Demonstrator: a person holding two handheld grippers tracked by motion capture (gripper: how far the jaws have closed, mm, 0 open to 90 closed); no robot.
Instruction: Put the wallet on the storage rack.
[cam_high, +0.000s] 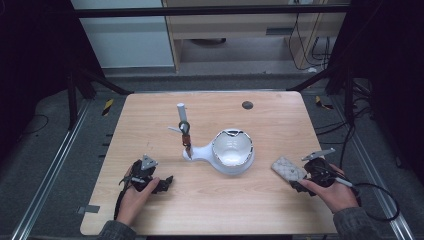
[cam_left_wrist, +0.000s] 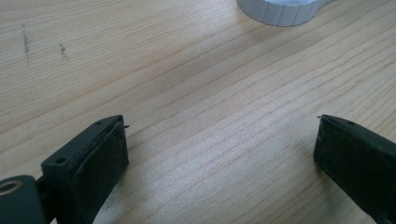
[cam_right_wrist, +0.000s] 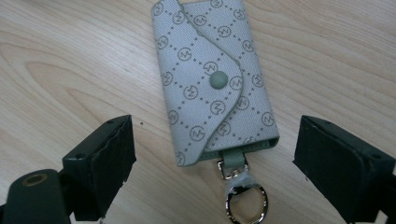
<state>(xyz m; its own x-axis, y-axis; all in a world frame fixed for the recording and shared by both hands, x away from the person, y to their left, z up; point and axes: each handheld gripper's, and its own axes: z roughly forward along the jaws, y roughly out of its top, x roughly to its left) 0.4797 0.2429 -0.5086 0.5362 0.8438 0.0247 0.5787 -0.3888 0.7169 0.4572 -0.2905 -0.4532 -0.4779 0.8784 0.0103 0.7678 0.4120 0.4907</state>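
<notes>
Currently the right gripper (cam_right_wrist: 215, 163) has its two black jaws spread wide, released, flanking the ring end of a pale grey monogram-patterned fabric key pouch (cam_right_wrist: 210, 79) with a snap flap, without touching it. The pouch lies flat on the light wooden table (cam_high: 210, 200) near its right edge, its long axis running away from the jaws, its metal key ring (cam_right_wrist: 245, 200) pointing back between them. The left gripper (cam_left_wrist: 219, 154) is also open, holding nothing. Nearby stands a white plastic bowl-shaped stand (cam_high: 231, 152) with an upright post (cam_high: 182, 125), well apart from the pouch.
</notes>
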